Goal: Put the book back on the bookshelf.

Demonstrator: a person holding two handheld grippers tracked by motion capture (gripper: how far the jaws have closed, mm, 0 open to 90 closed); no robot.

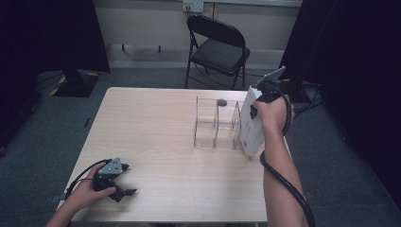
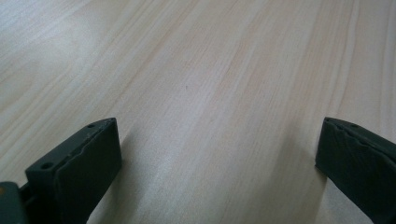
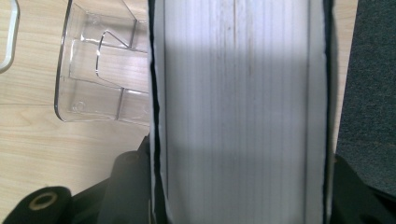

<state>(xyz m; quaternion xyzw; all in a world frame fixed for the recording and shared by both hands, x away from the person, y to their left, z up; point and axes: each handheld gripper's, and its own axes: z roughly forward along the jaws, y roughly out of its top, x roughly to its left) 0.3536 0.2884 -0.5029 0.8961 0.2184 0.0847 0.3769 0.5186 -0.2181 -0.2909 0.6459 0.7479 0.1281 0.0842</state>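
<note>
My right gripper is shut on a thick white book, held upright and slightly tilted just right of a clear plastic divider rack. In the right gripper view the book's page edge runs between the two black jaws, with the rack to its left. The book's lower corner is at the table top near the right edge; whether it touches is unclear. My left gripper rests on the table at the front left, open, with nothing between its jaws.
The wooden table has a small dark grey object at the rack's far side. A black folding chair stands behind the table. Dark curtains hang on both sides, over grey carpet.
</note>
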